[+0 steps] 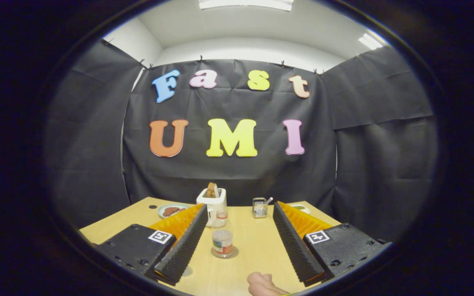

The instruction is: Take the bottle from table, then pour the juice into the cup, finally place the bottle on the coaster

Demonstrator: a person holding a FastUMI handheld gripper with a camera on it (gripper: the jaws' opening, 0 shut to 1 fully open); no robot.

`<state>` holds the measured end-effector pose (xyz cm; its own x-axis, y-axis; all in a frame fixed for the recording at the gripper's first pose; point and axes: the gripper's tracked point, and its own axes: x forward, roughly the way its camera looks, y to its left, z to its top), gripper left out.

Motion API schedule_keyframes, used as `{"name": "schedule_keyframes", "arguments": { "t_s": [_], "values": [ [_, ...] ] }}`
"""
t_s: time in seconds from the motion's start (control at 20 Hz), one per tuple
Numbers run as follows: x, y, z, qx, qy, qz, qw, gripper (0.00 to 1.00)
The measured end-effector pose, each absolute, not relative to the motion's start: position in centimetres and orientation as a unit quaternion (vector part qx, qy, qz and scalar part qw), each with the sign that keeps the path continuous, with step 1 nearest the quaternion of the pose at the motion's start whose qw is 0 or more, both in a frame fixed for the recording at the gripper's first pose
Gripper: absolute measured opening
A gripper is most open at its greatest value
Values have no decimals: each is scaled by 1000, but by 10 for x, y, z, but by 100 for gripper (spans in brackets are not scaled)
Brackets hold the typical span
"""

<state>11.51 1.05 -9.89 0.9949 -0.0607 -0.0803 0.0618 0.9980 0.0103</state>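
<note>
Gripper (237, 242) fingers wide apart, nothing between the pads. Bottle (222, 240) stands upright on the table (257, 250), between the fingers but nearer the left one, not touched by either. It sits on a darker round patch, maybe the coaster (232, 253), but the view is too small and warped to be sure. So this fits either a bottle waiting to be picked up or one set down after pouring; can't tell which.

Beyond the fingertips: toaster (212, 202) with bread in it, right behind the bottle; a small metal holder (259, 207) past the right finger; a plate (171, 211) past the left finger. Can't pick out the cup for certain. Part of a hand (263, 284) sits near the base of the right finger.

Risks: bottle is off-centre, so a closing left finger would reach it sooner and could shove or tip it. It's a tall, light, clear bottle, which topples easily. The toaster close behind leaves little room to overshoot forward.
</note>
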Motion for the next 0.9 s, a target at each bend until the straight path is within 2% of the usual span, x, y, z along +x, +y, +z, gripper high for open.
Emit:
{"name": "schedule_keyframes", "arguments": {
  "t_s": [0.4, 0.7, 0.9],
  "values": [
    [76, 27, -63, -6, 53, 6, 999, 100],
    [72, 27, -84, -5, 111, 4, 994, 100],
    [76, 27, -67, 21, 83, 13, 996, 100]
  ]
}}
